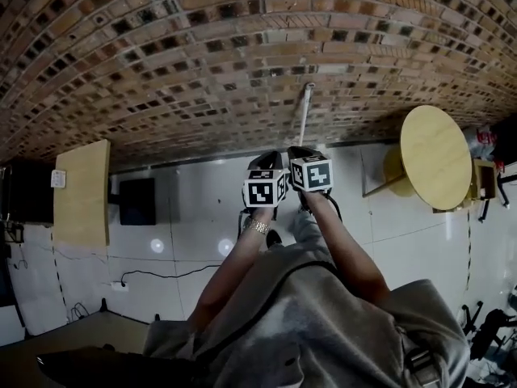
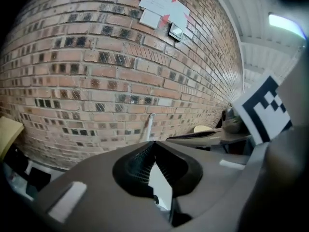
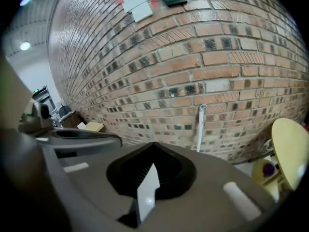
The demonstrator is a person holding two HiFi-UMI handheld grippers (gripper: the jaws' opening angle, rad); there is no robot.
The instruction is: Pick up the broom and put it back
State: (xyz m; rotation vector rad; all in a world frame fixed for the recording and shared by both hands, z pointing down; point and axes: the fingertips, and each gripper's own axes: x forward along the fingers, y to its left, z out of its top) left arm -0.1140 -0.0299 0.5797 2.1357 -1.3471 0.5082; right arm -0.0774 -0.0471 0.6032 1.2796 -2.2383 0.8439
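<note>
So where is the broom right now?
In the head view the broom shows only as a white handle, standing against the brick wall near the middle, left of the round table.

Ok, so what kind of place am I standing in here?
Probably an indoor workroom or lab-type space, though that is a guess. It has a red-brown brick wall with paper notes stuck on it, a glossy white tiled floor, and a round light-wood table near the wall.
</note>
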